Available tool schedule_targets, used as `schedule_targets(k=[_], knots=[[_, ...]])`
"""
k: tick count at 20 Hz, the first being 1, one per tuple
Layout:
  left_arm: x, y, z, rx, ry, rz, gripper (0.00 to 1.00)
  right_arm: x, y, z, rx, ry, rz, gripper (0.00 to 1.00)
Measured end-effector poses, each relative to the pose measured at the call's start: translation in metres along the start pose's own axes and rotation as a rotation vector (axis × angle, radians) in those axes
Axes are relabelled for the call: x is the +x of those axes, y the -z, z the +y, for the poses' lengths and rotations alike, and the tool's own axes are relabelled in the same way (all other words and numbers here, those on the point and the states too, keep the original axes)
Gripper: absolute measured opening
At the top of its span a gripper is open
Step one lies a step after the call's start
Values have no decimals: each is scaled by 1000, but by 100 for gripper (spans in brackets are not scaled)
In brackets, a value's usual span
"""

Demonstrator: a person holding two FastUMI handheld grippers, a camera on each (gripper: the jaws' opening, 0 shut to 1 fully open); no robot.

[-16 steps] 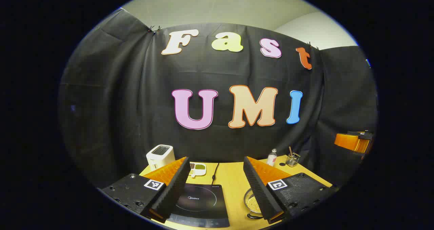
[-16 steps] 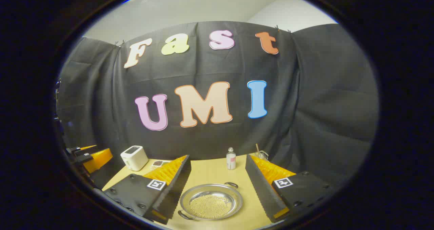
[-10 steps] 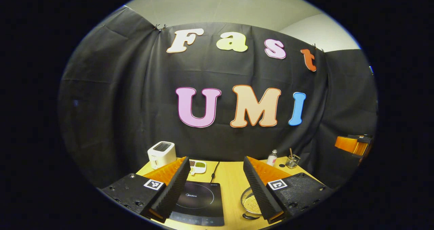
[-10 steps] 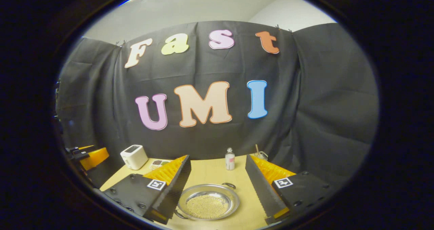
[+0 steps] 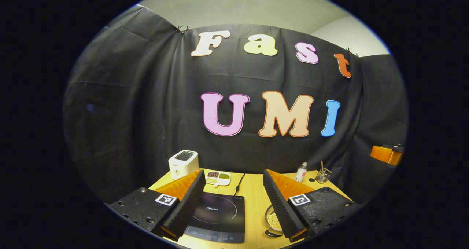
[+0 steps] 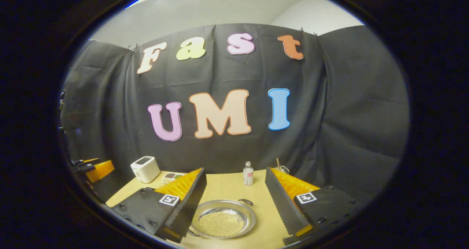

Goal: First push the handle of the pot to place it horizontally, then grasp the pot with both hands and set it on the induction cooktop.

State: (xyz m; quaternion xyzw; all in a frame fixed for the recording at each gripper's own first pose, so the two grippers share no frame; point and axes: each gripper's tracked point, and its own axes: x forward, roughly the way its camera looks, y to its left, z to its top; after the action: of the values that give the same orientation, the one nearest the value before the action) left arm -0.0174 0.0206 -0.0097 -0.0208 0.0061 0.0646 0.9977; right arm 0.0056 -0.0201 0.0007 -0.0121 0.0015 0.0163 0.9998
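Right gripper view showed the right gripper [image 6: 234,205] spread wide and empty above the steel pot [image 6: 223,223], its handles diagonal, likely lining up to push one, beside the induction cooktop [image 5: 220,219].

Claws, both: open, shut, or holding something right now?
Left claw: open, holding nothing, above the cooktop.
Right claw: open, holding nothing, above the pot.

Silver pot [image 6: 223,219], black cooktop [image 5: 219,216], white toaster [image 5: 183,164].
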Motion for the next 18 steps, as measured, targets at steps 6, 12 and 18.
schedule_targets(k=[6, 12, 18], knots=[[-2, 0, 9, 25, -2, -2, 92, 2, 13, 3, 15, 5, 34, 92], [-1, 4, 15, 35, 17, -2, 92, 3, 25, 13, 51, 16, 55, 57], [1, 12, 30, 17, 19, 10, 96, -1, 28, 14, 58, 55, 38, 5]])
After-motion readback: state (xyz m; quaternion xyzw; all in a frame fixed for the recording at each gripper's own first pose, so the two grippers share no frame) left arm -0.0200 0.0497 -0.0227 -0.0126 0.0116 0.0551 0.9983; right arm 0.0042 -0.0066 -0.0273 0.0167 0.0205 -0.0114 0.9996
